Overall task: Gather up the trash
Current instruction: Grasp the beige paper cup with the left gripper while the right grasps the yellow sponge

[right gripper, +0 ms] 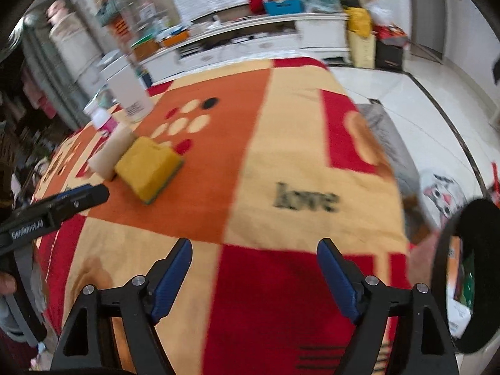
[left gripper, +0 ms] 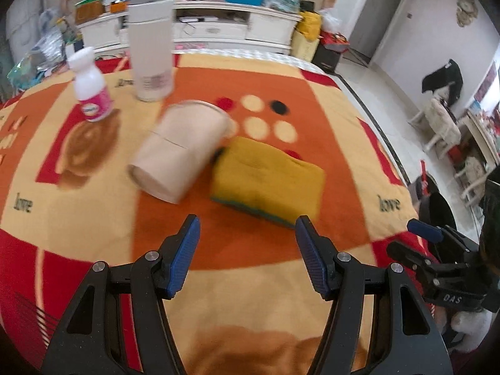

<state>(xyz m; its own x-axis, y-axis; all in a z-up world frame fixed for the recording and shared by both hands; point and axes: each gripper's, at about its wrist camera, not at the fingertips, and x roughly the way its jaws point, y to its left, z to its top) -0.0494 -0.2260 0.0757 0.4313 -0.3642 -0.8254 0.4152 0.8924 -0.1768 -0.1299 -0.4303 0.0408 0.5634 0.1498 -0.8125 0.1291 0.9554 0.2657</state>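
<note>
1. Hovering over the blanket-covered desk (left gripper: 312,328), left claw (left gripper: 247,250) and right claw (right gripper: 254,273) both open, empty.
2. Still uncollected: tipped cup (left gripper: 178,153) touching sponge (left gripper: 265,181); bottle (left gripper: 90,90) and can (left gripper: 151,47) upright behind.
3. Bin (right gripper: 468,275) at right edge.

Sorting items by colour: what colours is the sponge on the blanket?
The sponge is mustard yellow on top with a green bottom layer, clearest in the left wrist view.

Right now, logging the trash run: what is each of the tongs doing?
Left tongs: open, empty, above the blanket.
Right tongs: open, empty, nothing between the pads.
</note>
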